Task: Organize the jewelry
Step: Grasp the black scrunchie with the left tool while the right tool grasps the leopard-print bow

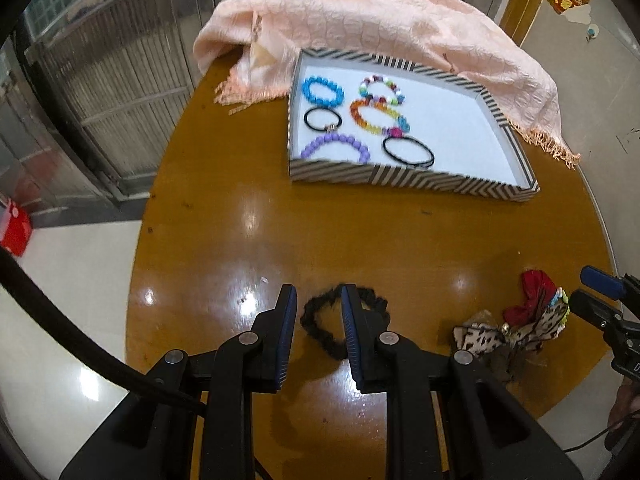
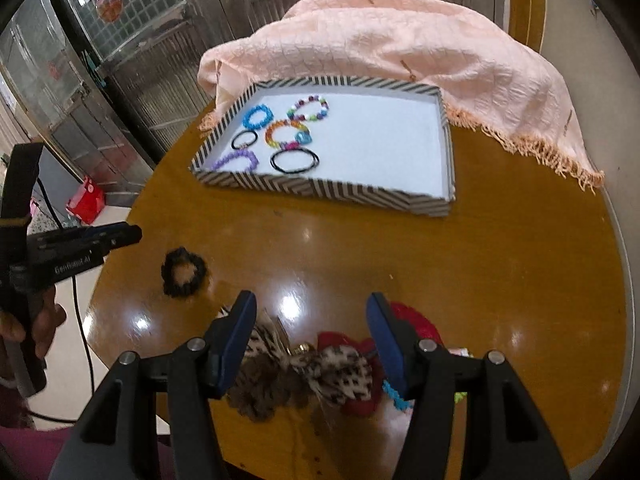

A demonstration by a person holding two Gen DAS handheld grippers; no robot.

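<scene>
Both claws open over surface, nothing gripped.
L claw (image 1: 319, 300) jaws apart above black scrunchie (image 1: 320, 330); R claw (image 2: 311, 307) wide above leopard bow (image 2: 332, 368); tray (image 1: 400, 178) beyond.

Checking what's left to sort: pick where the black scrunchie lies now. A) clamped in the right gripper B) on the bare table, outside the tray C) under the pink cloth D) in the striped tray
B: the black scrunchie lies on the wooden table, well short of the striped tray, with the left gripper open above it.
</scene>
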